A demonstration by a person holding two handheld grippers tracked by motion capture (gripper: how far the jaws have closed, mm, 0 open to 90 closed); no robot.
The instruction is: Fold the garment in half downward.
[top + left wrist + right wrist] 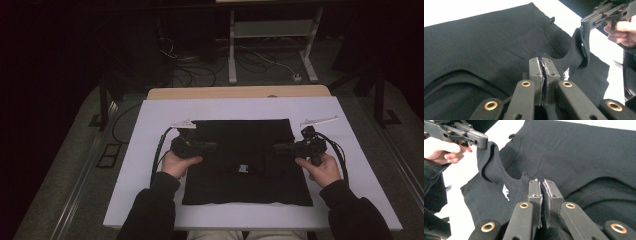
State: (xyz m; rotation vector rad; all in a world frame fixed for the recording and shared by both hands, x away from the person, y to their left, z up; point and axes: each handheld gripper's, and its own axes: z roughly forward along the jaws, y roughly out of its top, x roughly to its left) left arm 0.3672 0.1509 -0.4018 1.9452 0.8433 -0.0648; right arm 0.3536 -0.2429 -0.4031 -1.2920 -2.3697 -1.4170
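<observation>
A black T-shirt (pixel 245 187) lies flat on the white table cover (pixel 145 170), its white neck label (pixel 243 168) facing up. My left gripper (pixel 212 146) is shut on a fold of the shirt left of the neckline. My right gripper (pixel 277 148) is shut on a fold to the right of it. In the left gripper view my jaws (pixel 542 75) press together on the collar edge, and the right gripper (pixel 586 23) holds a raised peak of cloth. In the right gripper view my jaws (pixel 542 192) pinch the cloth, and the left gripper (pixel 482 143) lifts another peak.
Two thin white strips (pixel 182 123) (pixel 319 120) lie on the cover by the shirt's far corners. A wooden table edge (pixel 240 92) shows behind the cover. Cables and a white desk frame (pixel 270 30) stand on the dark floor beyond.
</observation>
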